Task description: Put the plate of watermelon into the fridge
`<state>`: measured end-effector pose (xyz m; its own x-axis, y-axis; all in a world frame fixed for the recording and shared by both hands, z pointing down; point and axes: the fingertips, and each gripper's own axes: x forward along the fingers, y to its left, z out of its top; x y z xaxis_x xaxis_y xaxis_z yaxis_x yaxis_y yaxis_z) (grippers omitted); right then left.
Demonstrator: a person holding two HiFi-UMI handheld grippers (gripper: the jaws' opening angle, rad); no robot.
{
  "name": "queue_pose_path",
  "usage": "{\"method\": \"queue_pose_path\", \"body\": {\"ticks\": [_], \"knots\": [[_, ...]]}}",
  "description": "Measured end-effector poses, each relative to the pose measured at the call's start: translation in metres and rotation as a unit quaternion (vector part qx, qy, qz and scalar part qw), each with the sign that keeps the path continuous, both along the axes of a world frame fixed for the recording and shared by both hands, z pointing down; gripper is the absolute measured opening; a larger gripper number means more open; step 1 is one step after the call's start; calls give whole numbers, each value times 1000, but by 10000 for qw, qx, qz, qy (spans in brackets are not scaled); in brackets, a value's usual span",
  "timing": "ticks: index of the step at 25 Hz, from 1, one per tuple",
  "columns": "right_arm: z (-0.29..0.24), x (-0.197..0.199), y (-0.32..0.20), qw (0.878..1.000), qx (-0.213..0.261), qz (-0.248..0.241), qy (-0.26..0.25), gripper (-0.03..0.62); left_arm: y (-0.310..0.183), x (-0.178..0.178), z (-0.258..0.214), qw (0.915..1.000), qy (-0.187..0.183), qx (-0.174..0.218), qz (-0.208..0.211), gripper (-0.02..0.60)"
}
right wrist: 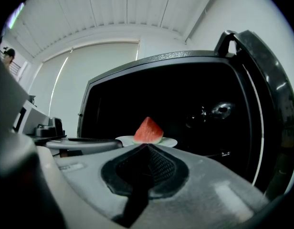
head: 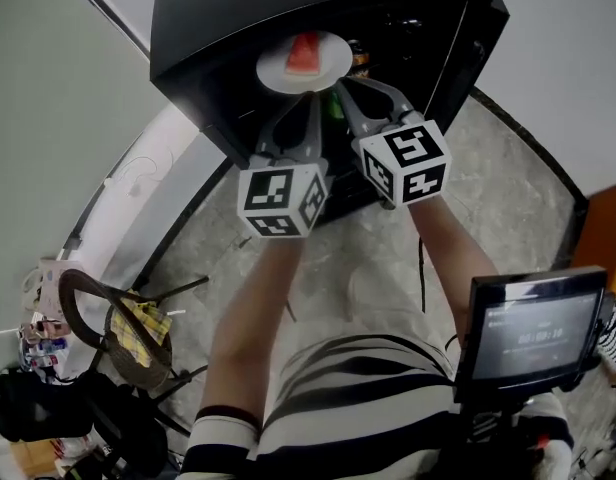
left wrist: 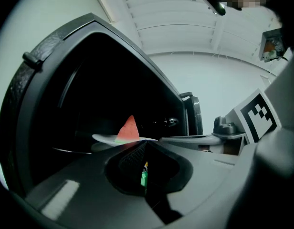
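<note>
A white plate (head: 326, 72) carrying a red watermelon wedge (head: 303, 54) is held level at the mouth of the open black fridge (head: 213, 28). My left gripper (head: 306, 98) is shut on the plate's near rim, and my right gripper (head: 339, 88) is shut on the rim beside it. In the left gripper view the jaws of the left gripper (left wrist: 141, 144) meet at the plate (left wrist: 102, 138), with the wedge (left wrist: 129, 129) just beyond. In the right gripper view the right gripper (right wrist: 147, 146) pinches the plate (right wrist: 169, 141) below the wedge (right wrist: 148, 130). The fridge interior is dark.
The fridge door (head: 474, 38) stands open on the right, with bottles (head: 358, 58) in its shelf. A chair with a yellow checked cloth (head: 140, 330) is at lower left. A screen (head: 533, 333) sits at lower right. The floor is grey marble (head: 508, 198).
</note>
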<state>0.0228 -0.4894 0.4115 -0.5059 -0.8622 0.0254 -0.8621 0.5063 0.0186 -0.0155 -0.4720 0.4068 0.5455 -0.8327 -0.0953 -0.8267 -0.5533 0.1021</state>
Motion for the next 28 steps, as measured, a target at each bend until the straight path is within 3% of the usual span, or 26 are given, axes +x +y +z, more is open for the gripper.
{"method": "queue_pose_path", "body": {"ticks": [13, 28], "knots": [[-8, -4, -12, 10000, 27, -21, -89, -3, -11, -4, -9, 9994, 188, 21, -287, 0], [-16, -5, -8, 10000, -56, -3, 26, -3, -10, -2, -20, 9991, 78, -191, -366, 2]]}}
